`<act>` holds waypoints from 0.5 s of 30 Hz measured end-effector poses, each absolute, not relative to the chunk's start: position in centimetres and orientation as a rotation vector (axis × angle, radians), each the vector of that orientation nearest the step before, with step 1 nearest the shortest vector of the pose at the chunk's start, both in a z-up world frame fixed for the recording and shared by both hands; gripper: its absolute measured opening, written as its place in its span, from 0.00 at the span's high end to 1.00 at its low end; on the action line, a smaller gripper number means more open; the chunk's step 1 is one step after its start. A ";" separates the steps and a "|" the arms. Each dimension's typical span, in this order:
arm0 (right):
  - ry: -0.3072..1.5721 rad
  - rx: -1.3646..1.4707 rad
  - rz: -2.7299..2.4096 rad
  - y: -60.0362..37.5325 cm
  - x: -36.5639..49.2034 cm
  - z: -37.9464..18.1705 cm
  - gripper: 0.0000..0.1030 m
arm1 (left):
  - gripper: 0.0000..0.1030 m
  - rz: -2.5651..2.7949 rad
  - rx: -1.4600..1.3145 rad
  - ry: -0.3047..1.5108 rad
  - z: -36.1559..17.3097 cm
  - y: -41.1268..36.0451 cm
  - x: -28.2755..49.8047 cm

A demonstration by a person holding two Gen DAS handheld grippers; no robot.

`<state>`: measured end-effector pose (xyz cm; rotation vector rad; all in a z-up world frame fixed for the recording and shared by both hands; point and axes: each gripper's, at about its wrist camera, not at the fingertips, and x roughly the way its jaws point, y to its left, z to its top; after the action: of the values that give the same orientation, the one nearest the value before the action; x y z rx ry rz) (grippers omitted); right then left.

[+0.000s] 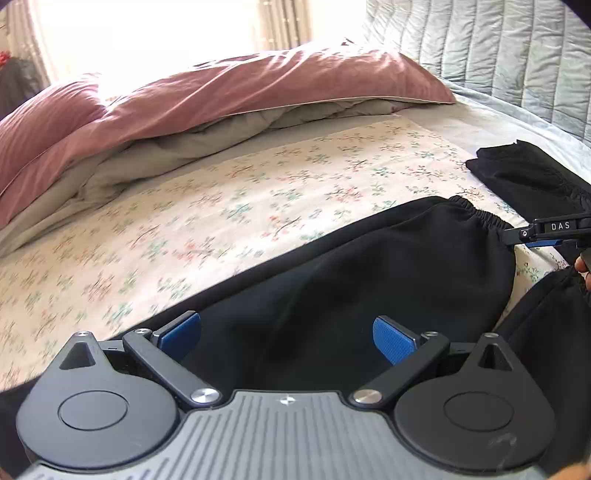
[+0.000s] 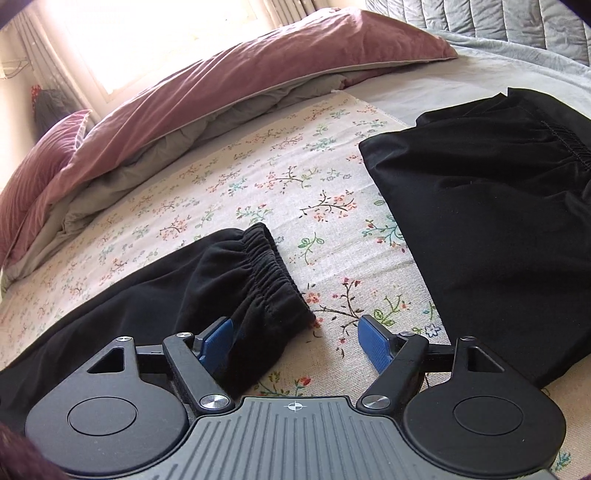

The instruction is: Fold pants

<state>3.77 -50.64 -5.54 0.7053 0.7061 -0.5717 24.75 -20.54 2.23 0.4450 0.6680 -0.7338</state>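
Black pants [image 1: 351,266] lie spread on the floral sheet [image 1: 207,206] of the bed, one leg running across with its elastic cuff [image 2: 271,266] toward the middle of the sheet. Left gripper [image 1: 286,338] hovers low over the leg fabric, blue-padded fingers [image 1: 391,343] spread wide, nothing between them. Right gripper [image 2: 295,345] sits at the cuff end, fingers [image 2: 373,347] also spread; left pad is against or just over the leg's edge, right pad over bare sheet, cannot tell if touching cloth. In the left wrist view the right gripper's tip [image 1: 543,230] shows at the right edge just beside the cuff. A second black garment [image 2: 491,206], folded flat with a gathered waistband, lies on the sheet to the right, apart from the cuff, floral sheet visible between. Pink duvet [image 1: 229,92] with grey lining is bunched along the far side of the bed. Grey quilted cover [image 1: 498,48] at far right. Bright window [image 2: 147,33] behind, washed out.
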 end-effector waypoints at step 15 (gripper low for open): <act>0.713 0.735 -0.476 -52.1 4.5 -6.2 0.62 | 0.29 -0.978 0.456 0.889 -3.5 -36.3 33.0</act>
<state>4.46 -52.07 -6.23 0.7354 0.7126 -0.4764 33.00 -36.28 -3.51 0.4560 0.8886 -0.9784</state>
